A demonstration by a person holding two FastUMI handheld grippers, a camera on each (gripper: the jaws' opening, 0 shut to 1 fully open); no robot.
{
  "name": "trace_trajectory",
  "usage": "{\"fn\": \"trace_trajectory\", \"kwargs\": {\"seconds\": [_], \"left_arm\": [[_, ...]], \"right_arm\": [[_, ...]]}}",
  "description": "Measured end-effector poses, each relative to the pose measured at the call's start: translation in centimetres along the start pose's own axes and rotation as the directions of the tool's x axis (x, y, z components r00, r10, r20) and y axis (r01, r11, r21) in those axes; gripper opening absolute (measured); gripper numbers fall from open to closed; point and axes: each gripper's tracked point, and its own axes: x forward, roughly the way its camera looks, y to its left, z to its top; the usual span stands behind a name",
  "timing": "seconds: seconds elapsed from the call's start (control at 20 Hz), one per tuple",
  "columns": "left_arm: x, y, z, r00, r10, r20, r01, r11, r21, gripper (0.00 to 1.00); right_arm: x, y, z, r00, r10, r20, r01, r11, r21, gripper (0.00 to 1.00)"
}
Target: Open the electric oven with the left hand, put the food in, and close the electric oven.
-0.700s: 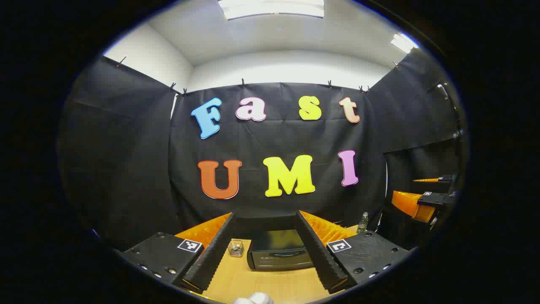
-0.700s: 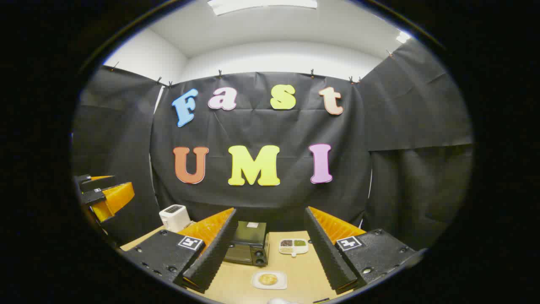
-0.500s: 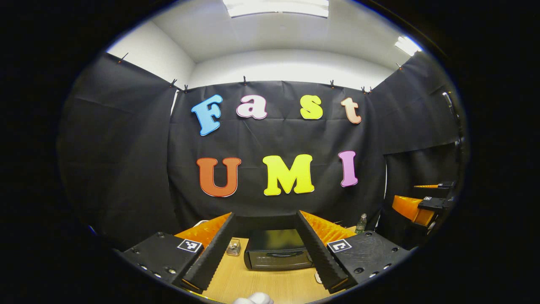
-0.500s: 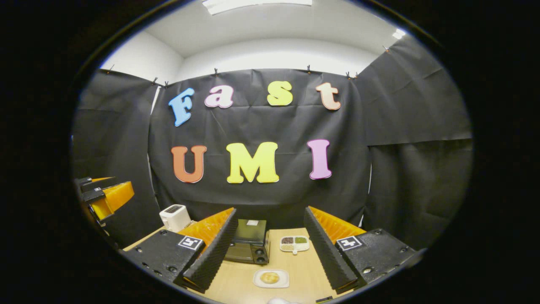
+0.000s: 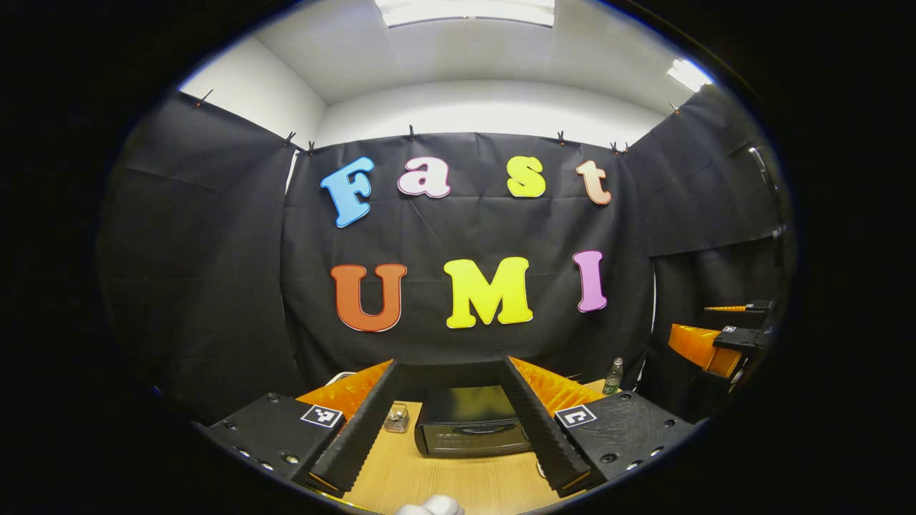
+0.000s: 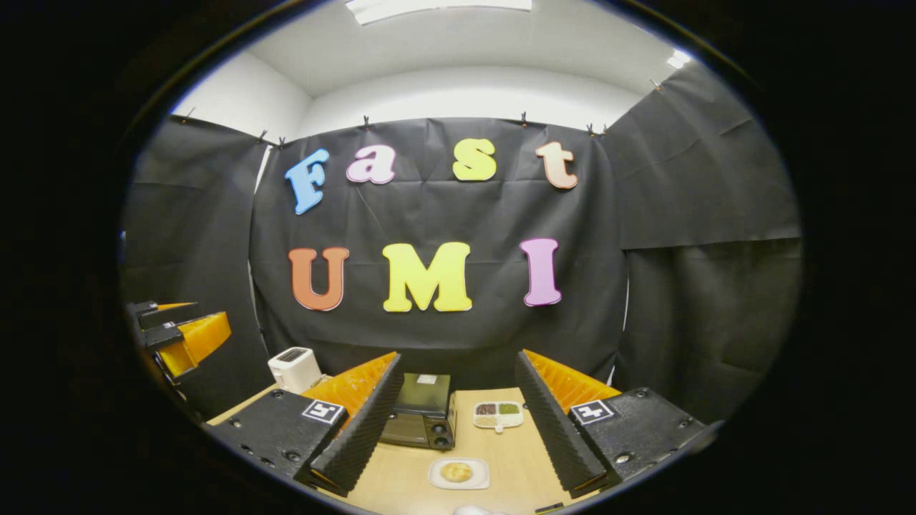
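A black electric oven (image 5: 469, 429) stands on the wooden table (image 5: 458, 486) with its door closed; in the right gripper view the oven (image 6: 421, 420) sits behind the left finger. In front of it lies a white plate (image 6: 459, 473) with a round golden piece of food (image 6: 456, 471). My left gripper (image 5: 449, 418) hangs open above the table, well short of the oven, with nothing between its fingers. My right gripper (image 6: 458, 415) is open too, above and short of the plate. The other gripper shows far off in each view: the right gripper (image 5: 719, 340) and the left gripper (image 6: 179, 336).
A white toaster (image 6: 294, 368) stands at the table's back left. A small divided dish (image 6: 499, 414) with dark and green fillings lies right of the oven. A small glass jar (image 5: 397, 418) sits left of the oven, and a bottle (image 5: 612, 377) stands at the back right.
The left gripper has shifted a little, so the oven now sits more squarely between its fingers and the jar is closer to the left finger. The right gripper barely moved.
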Motion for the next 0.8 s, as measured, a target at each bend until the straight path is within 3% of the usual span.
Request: {"fn": "trace_trajectory", "kwargs": {"seconds": [0.4,0.8], "left_arm": [[0.8,0.0,-2.6,1.0,0.014,-0.007,-0.014,1.0,0.009,0.93],[2.2,-3.1,-12.0,0.996,-0.02,-0.092,0.016,0.999,-0.047,0.92]], "right_arm": [[-0.1,-1.1,-0.1,1.0,-0.017,0.001,0.017,1.0,0.015,1.0],[-0.1,-3.5,0.8,0.999,-0.046,0.02,0.046,0.999,0.005,1.0]]}}
